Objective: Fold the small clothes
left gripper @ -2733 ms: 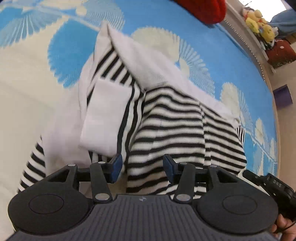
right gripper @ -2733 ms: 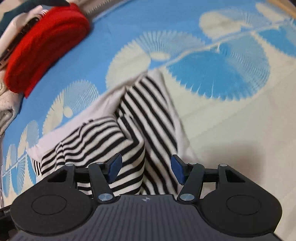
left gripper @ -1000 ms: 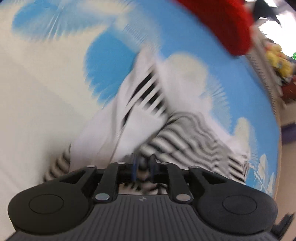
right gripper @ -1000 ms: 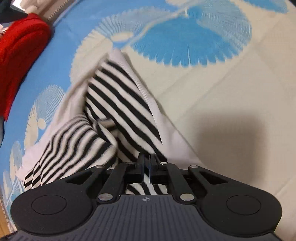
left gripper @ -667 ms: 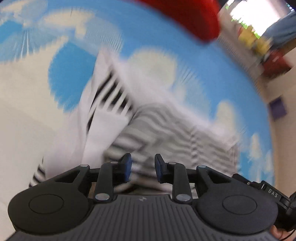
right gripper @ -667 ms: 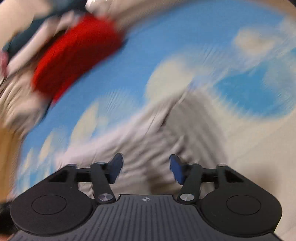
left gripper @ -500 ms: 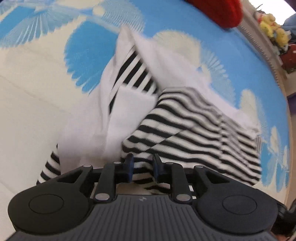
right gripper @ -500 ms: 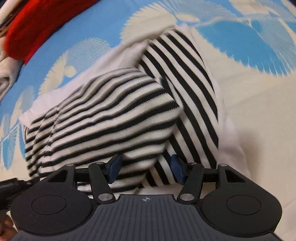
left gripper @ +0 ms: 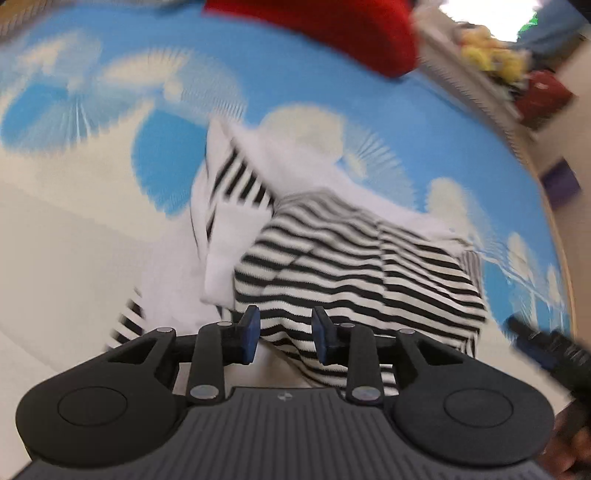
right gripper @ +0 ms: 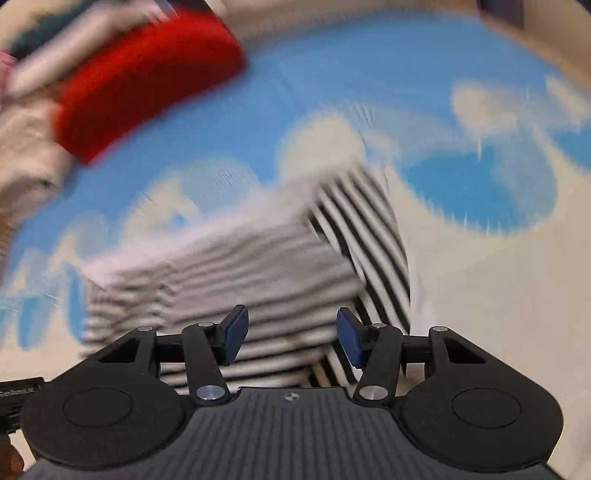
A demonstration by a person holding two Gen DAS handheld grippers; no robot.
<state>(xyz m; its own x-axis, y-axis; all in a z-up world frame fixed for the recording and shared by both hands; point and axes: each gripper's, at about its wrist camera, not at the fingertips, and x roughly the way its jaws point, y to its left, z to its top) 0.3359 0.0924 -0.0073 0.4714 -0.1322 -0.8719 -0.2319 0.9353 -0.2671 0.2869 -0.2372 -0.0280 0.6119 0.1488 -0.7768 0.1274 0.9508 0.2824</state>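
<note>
A small black-and-white striped garment [left gripper: 351, 266] lies folded on the blue-and-cream patterned cover [left gripper: 66, 258], with one striped flap laid over its white inside. My left gripper [left gripper: 286, 334] hovers above its near edge. Its jaws are opening, and the cloth lies below them, not pinched. In the blurred right wrist view the same garment [right gripper: 240, 266] sits beneath my right gripper [right gripper: 291, 341]. That gripper's jaws stand apart and are closing a little, with nothing gripped. The right gripper's black body [left gripper: 546, 350] shows at the left view's right edge.
A folded red cloth [left gripper: 332, 26] [right gripper: 147, 77] lies at the far side of the cover, beside a pile of pale clothes [right gripper: 26, 129]. Yellow soft toys [left gripper: 487, 55], a red bag [left gripper: 543, 96] and a purple box [left gripper: 561, 181] stand beyond the edge.
Both grippers were shut on the garment's edge a second ago. The right let go first, then the left. The flap now lies folded over, and both grippers have lifted away.
</note>
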